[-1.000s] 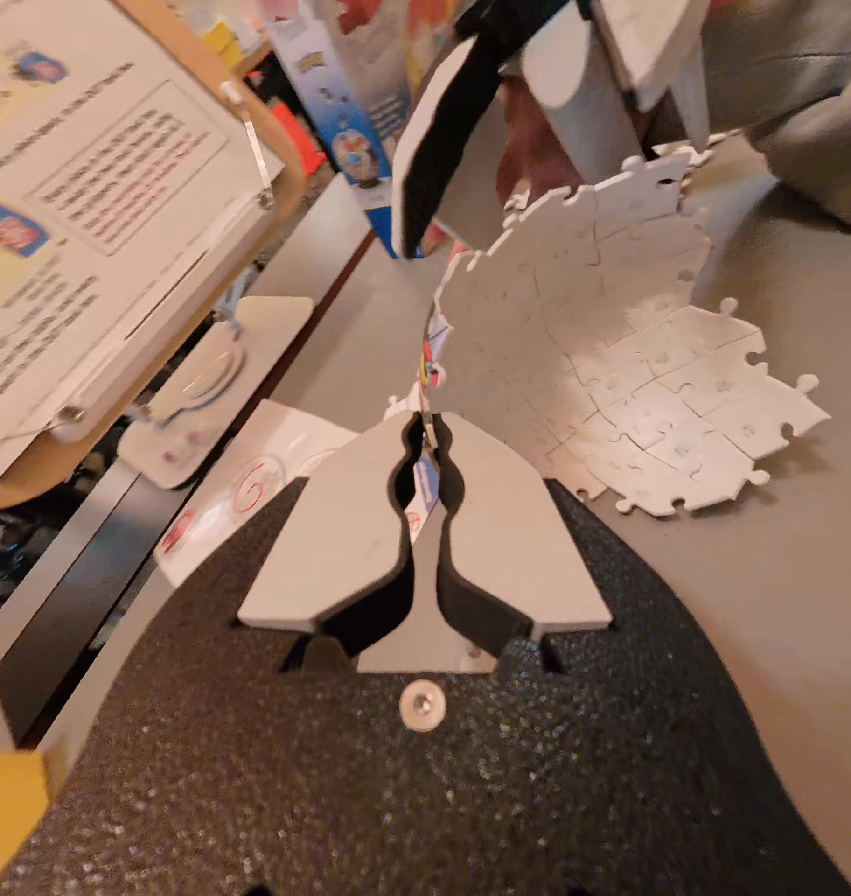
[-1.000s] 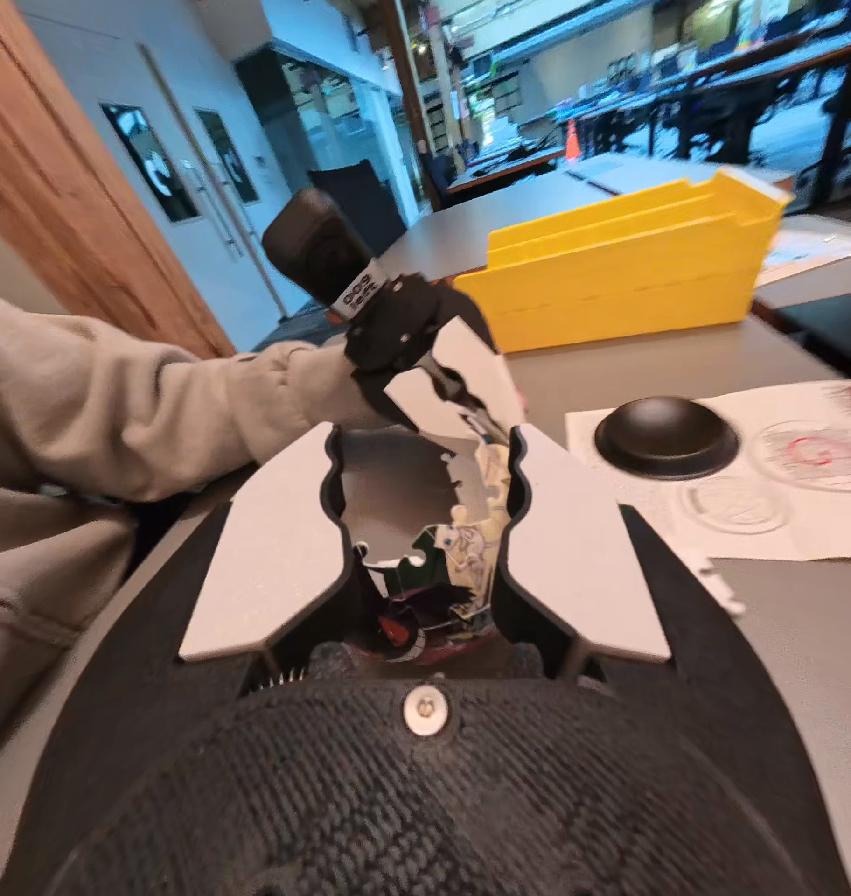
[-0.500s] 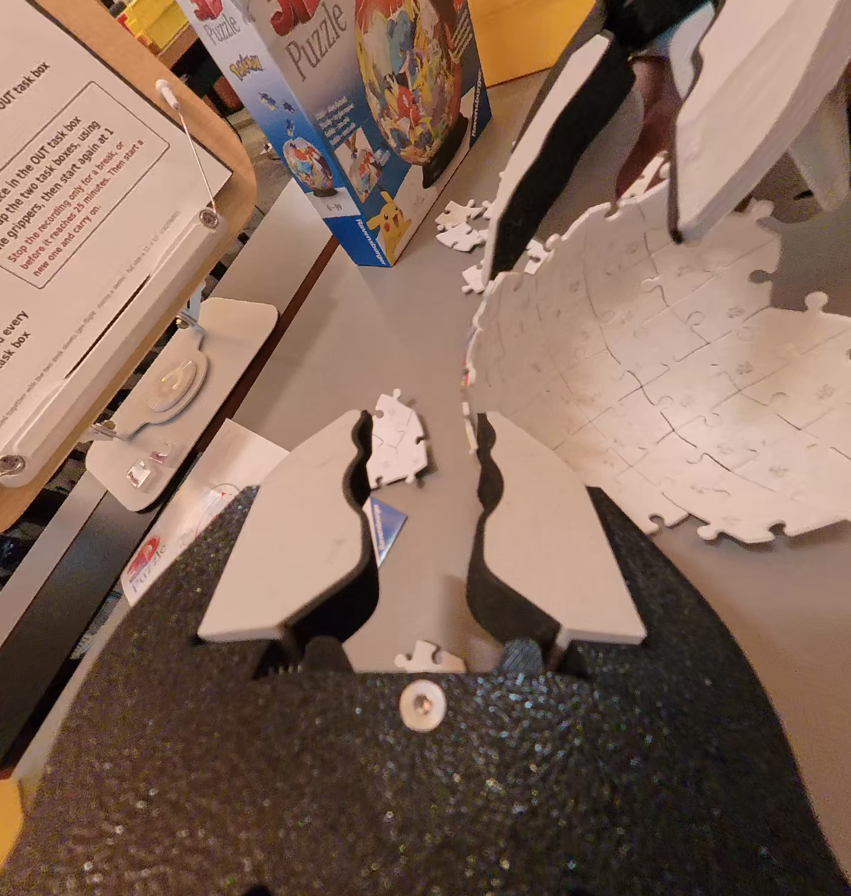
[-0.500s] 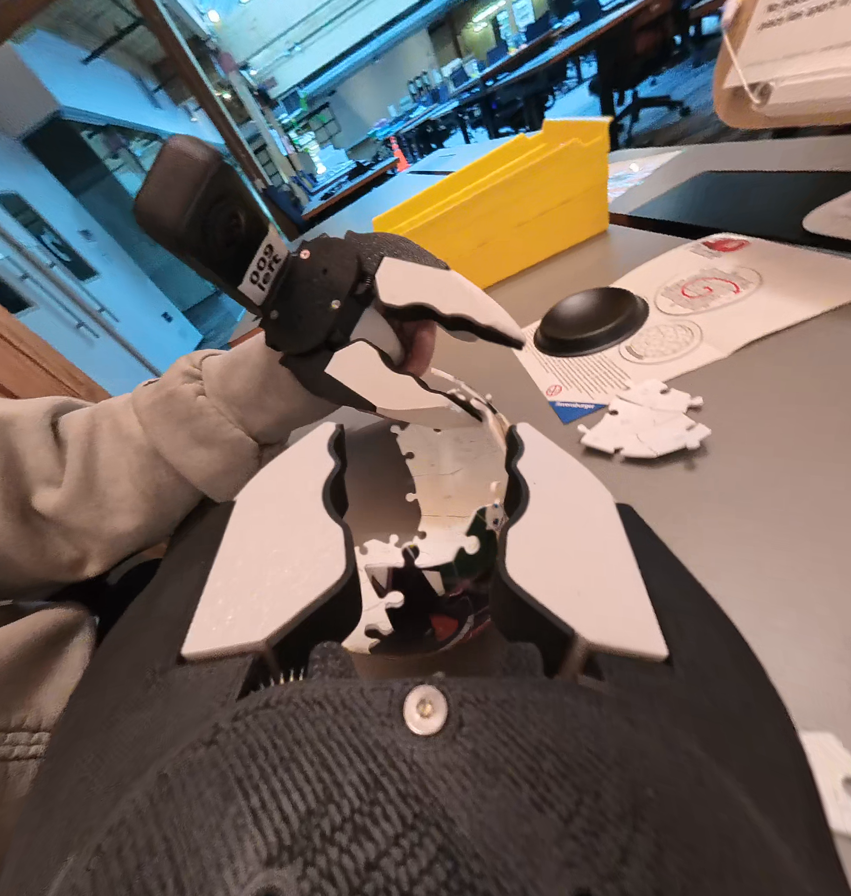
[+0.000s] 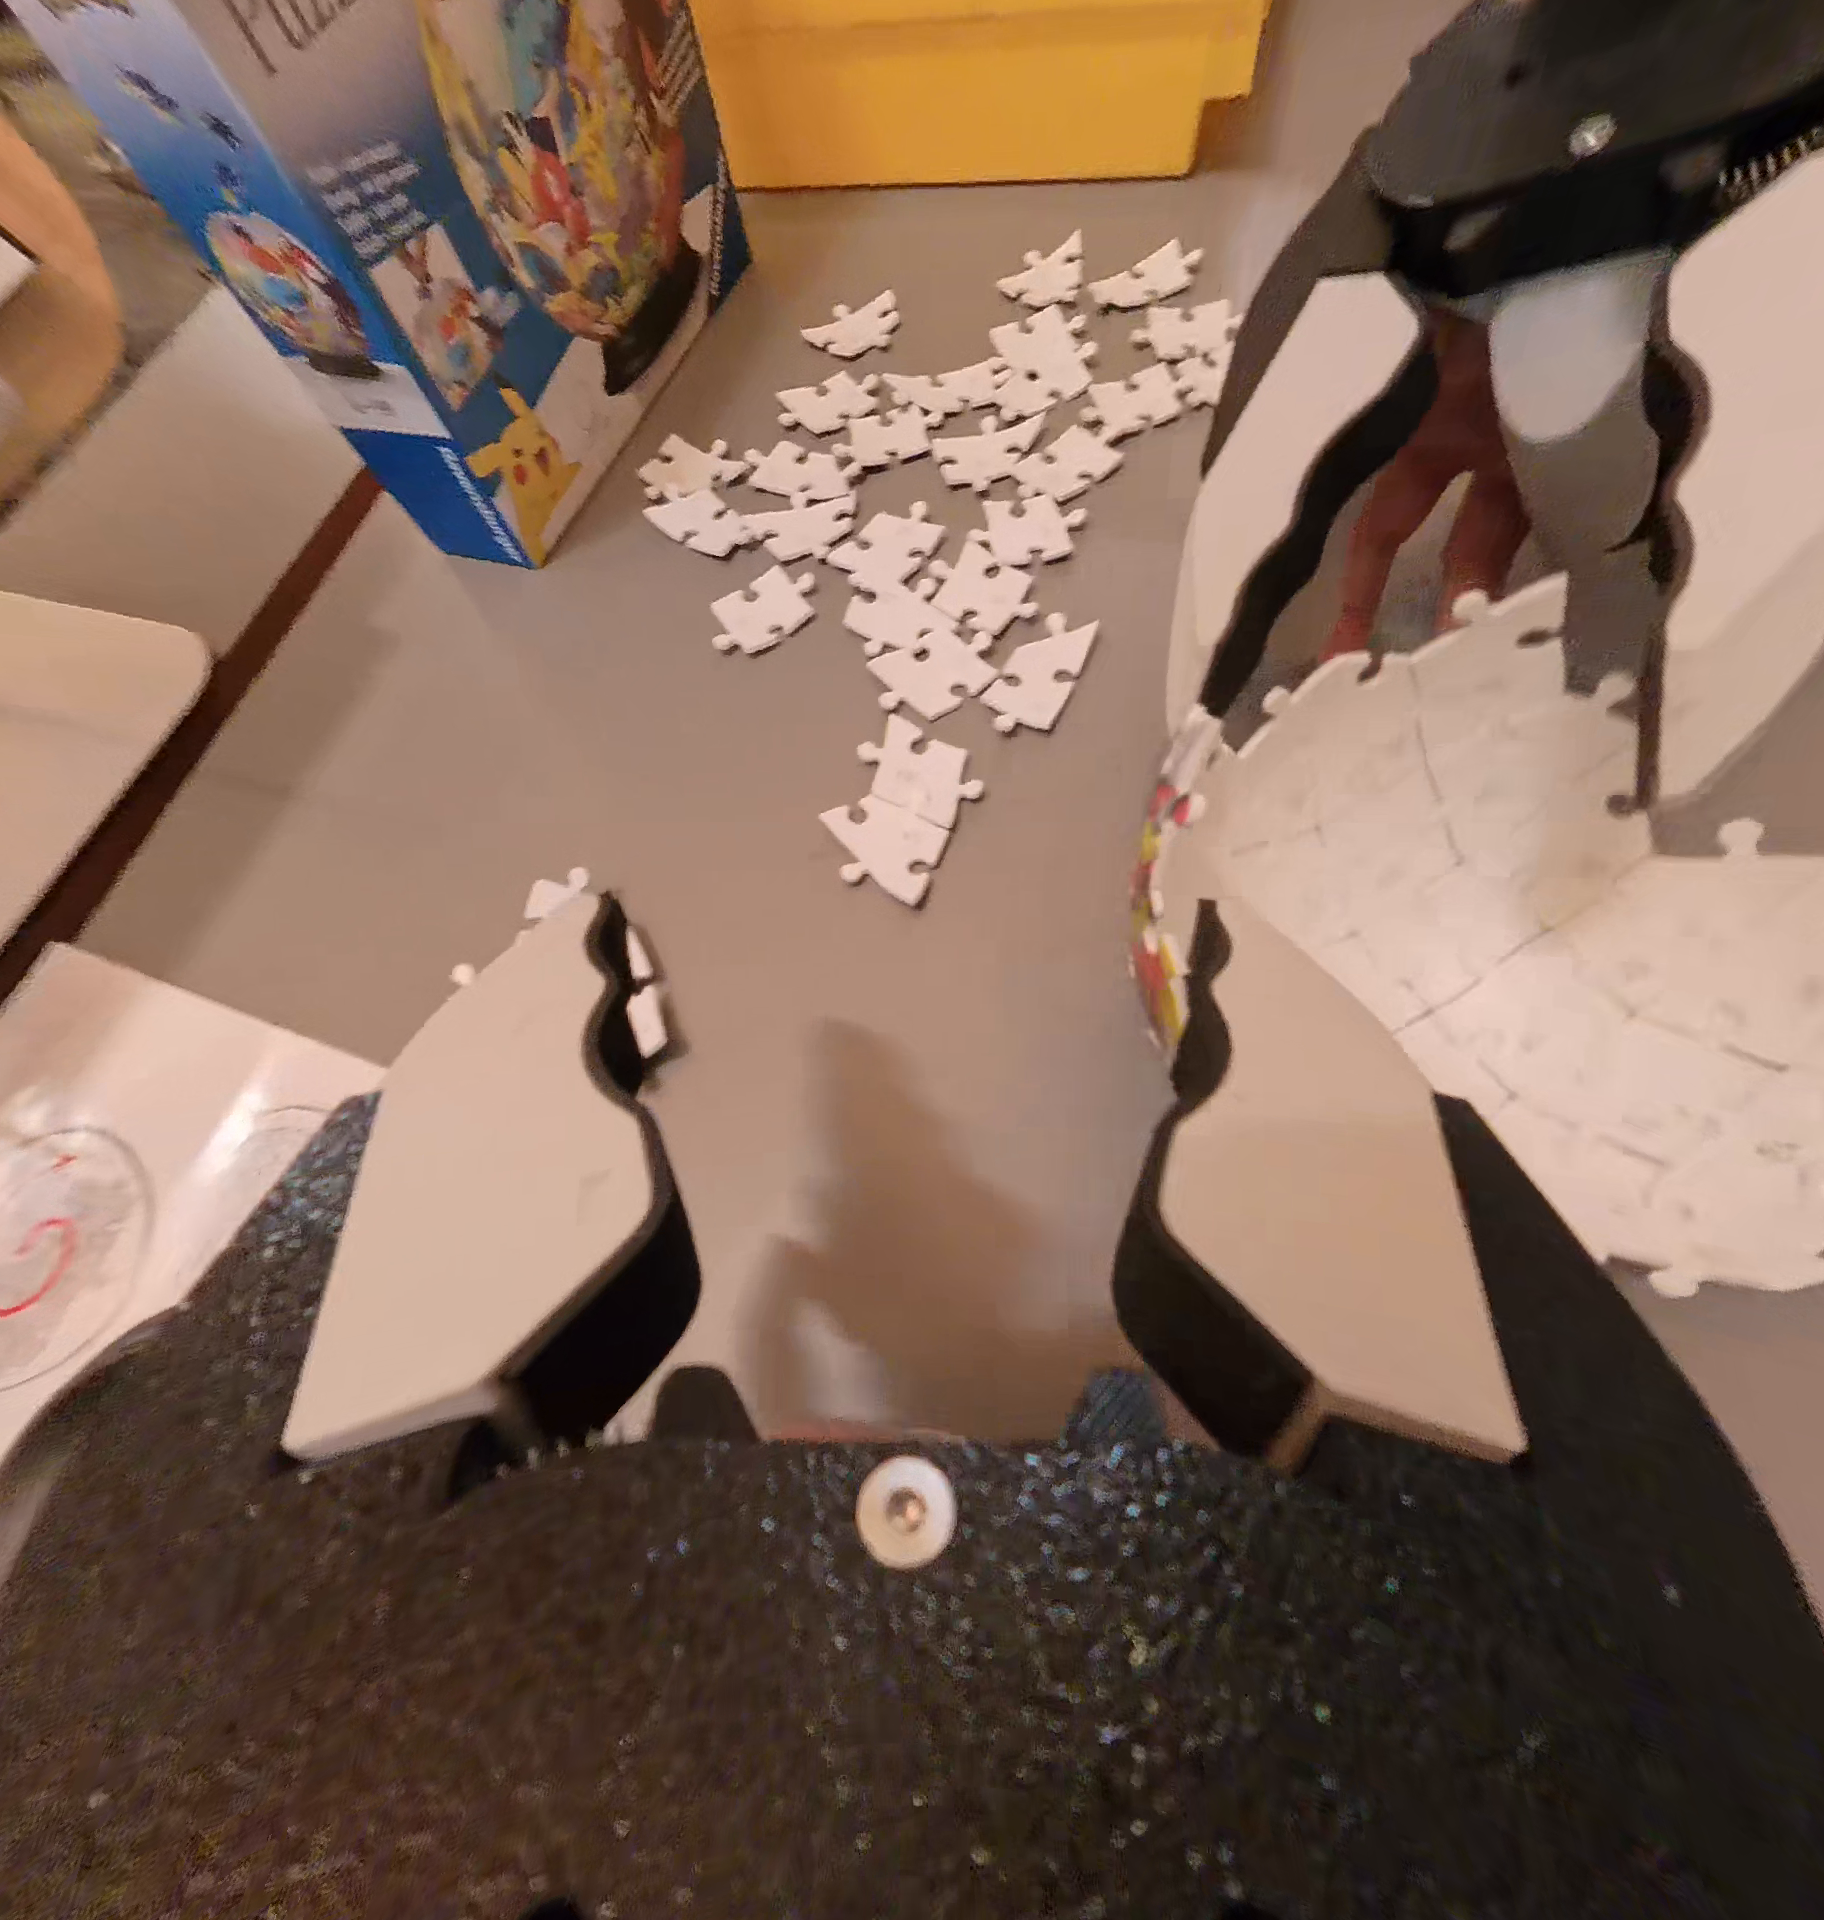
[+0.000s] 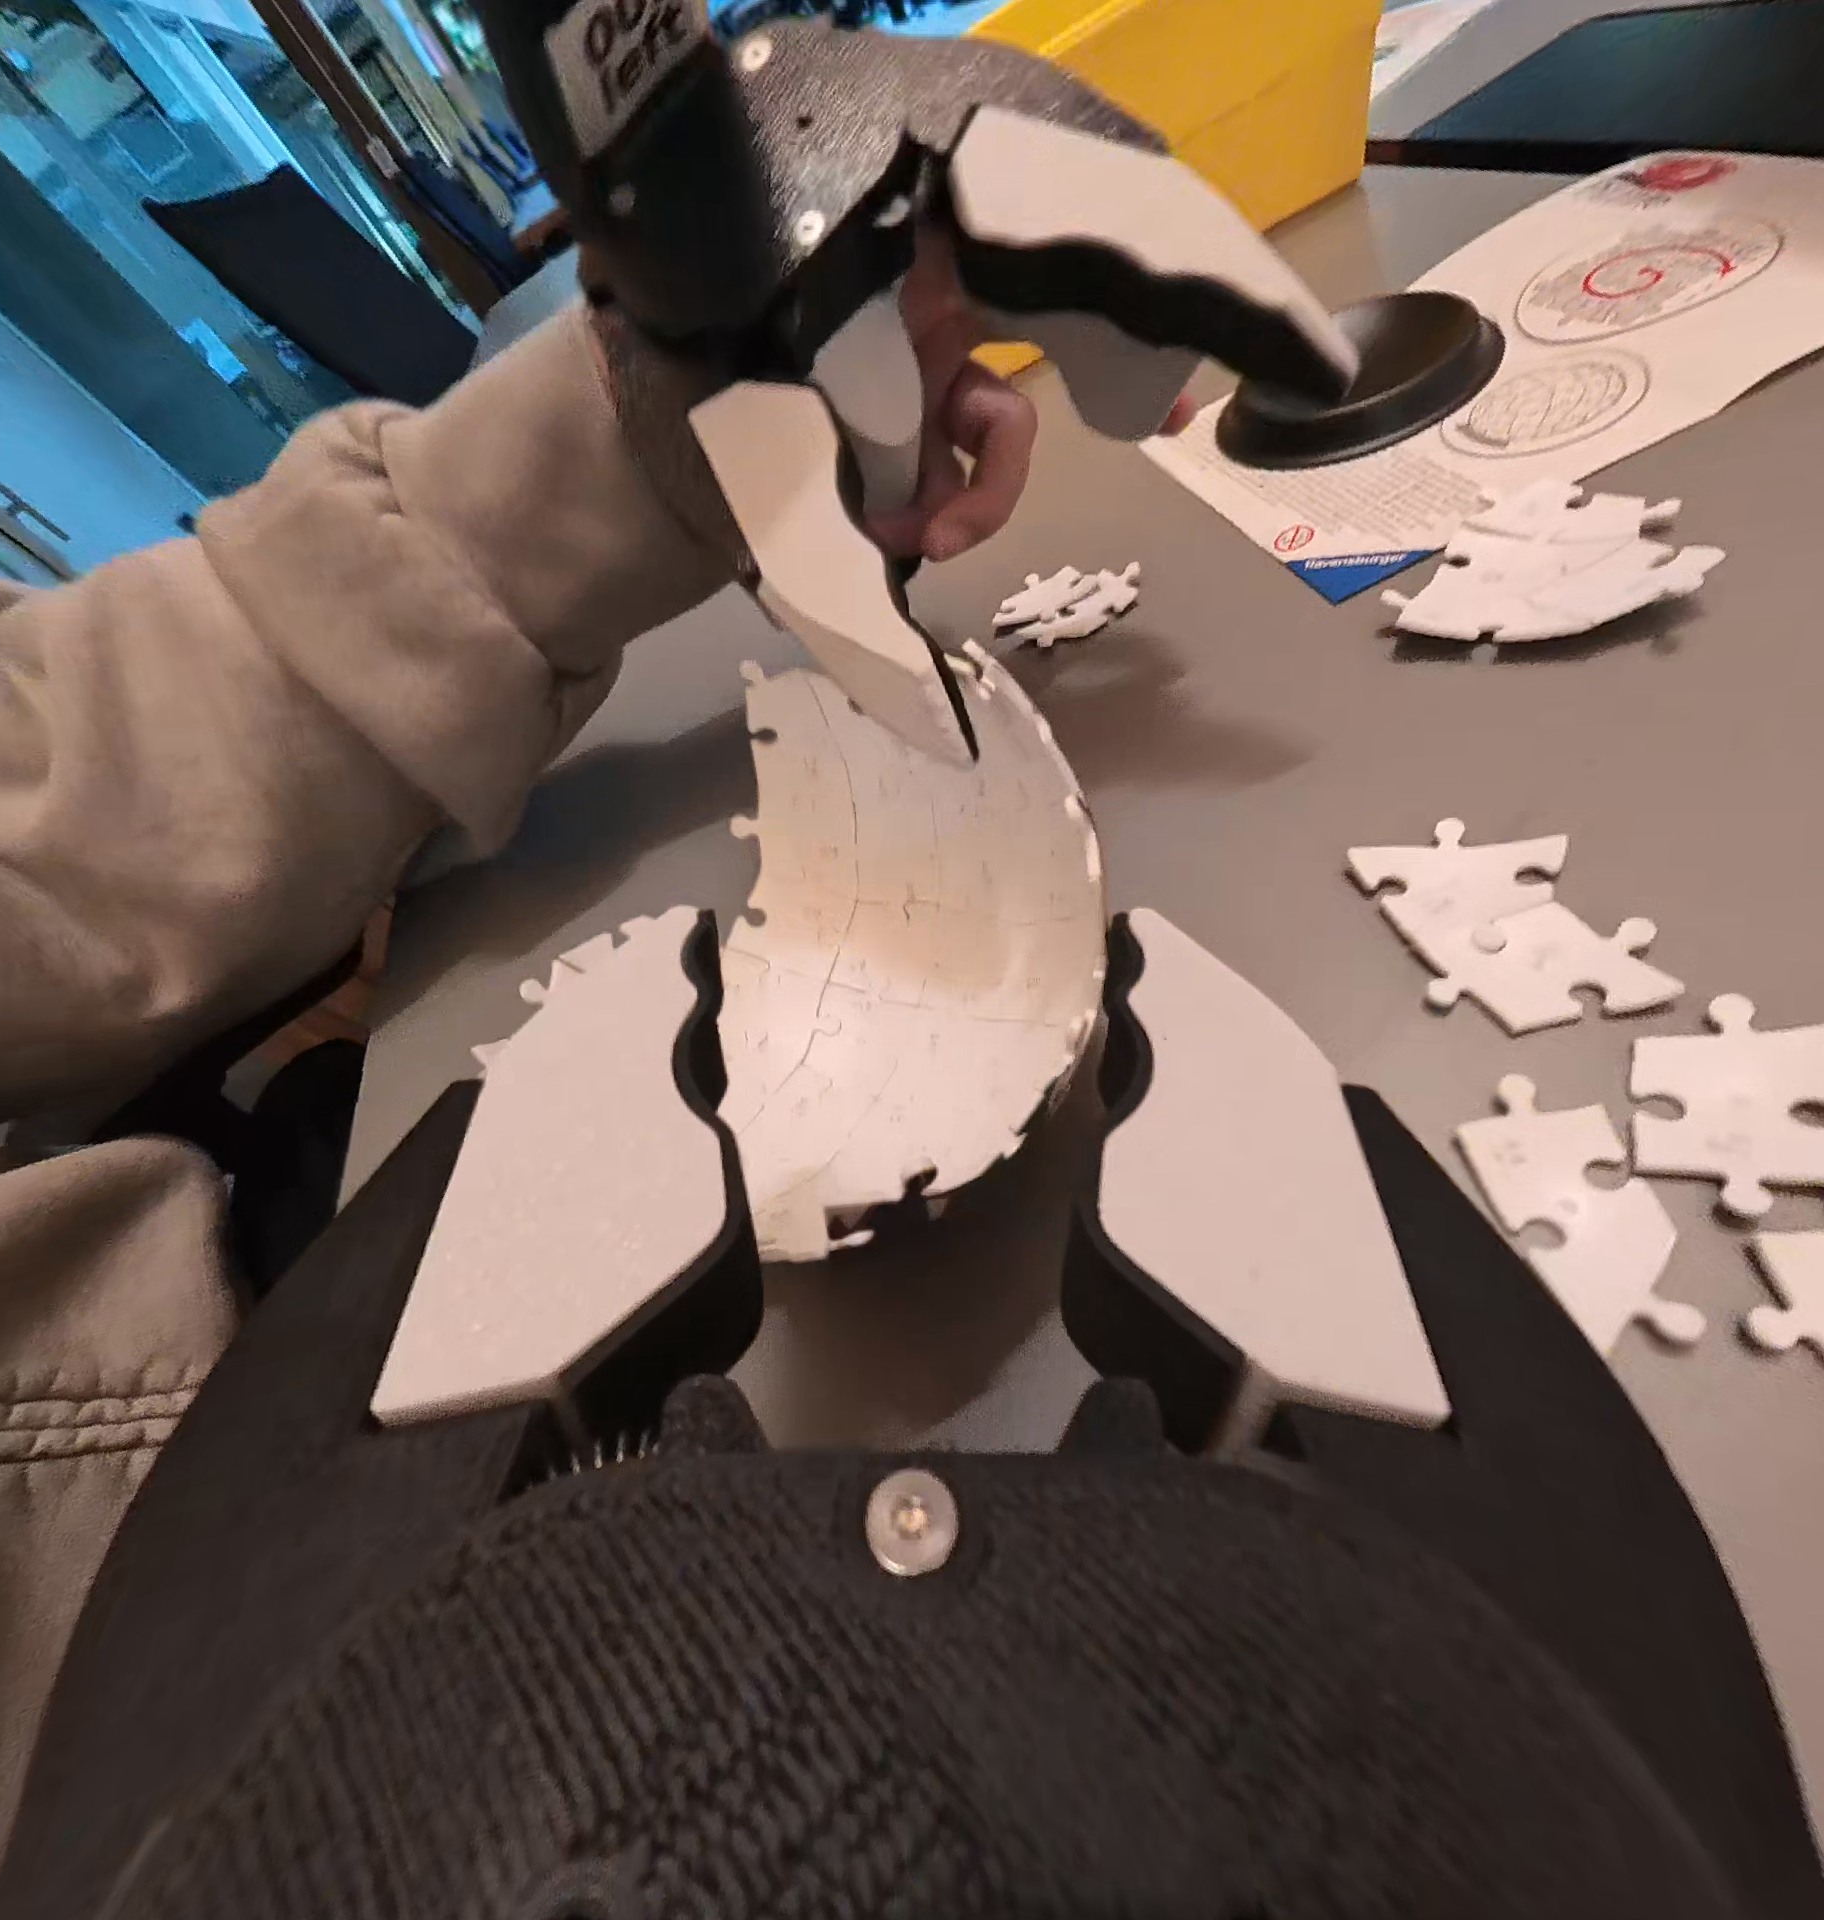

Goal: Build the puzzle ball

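The partly built puzzle ball is a curved white shell that rests on the grey table, hollow side up. It also shows at the right of the left wrist view, with its coloured outer side at the left rim. My right gripper is open, with the shell's near part between its fingers; from the left wrist view it straddles the far rim. My left gripper is wide open and empty, over bare table. In the right wrist view the left gripper has one fingertip at the shell's far rim.
Loose white pieces lie in a pile beyond the left gripper, and more lie right of the shell. The puzzle box and a yellow bin stand at the back. A black stand sits on an instruction sheet.
The left gripper let go of the shell's rim, opened wide and swung toward the loose pieces. The right gripper opened wider and the shell now sits lower, on the table.
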Demonstrator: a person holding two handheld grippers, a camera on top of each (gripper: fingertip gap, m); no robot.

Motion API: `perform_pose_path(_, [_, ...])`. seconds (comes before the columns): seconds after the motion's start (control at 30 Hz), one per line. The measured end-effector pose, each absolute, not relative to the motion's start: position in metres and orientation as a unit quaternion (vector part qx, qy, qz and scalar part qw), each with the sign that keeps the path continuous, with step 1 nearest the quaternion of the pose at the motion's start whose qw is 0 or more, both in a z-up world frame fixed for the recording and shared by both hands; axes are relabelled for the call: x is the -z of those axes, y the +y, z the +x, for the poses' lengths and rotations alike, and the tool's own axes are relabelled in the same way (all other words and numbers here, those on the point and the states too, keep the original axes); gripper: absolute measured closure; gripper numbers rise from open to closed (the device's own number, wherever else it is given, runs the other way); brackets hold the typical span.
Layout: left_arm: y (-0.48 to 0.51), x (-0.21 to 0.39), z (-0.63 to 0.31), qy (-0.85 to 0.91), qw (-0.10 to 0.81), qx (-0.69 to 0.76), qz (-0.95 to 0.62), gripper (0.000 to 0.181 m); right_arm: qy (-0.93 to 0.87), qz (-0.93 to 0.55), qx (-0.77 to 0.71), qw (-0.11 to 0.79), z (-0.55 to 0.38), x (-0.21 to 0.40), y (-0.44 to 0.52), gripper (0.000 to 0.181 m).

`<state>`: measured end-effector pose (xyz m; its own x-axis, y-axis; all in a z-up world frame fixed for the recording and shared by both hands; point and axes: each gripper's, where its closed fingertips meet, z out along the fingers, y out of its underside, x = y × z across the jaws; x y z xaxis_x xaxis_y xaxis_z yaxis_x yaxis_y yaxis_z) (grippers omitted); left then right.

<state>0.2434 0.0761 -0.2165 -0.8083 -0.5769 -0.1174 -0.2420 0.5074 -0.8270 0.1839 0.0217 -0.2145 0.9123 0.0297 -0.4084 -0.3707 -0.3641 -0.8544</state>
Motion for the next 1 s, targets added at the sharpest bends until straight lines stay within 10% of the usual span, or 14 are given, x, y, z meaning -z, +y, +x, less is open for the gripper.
perform_pose_path(0.4, [0.066,0.167,0.235,0.700,-0.019,0.625,-0.345,0.062,0.098,-0.821,-0.181,0.533,0.132,0.224,0.007,0.108])
perform_pose_path(1.0, [0.087,0.232,0.086,0.704,0.062,0.533,-0.464,0.079,0.031,-0.822,-0.352,0.447,0.133,0.234,0.008,0.122])
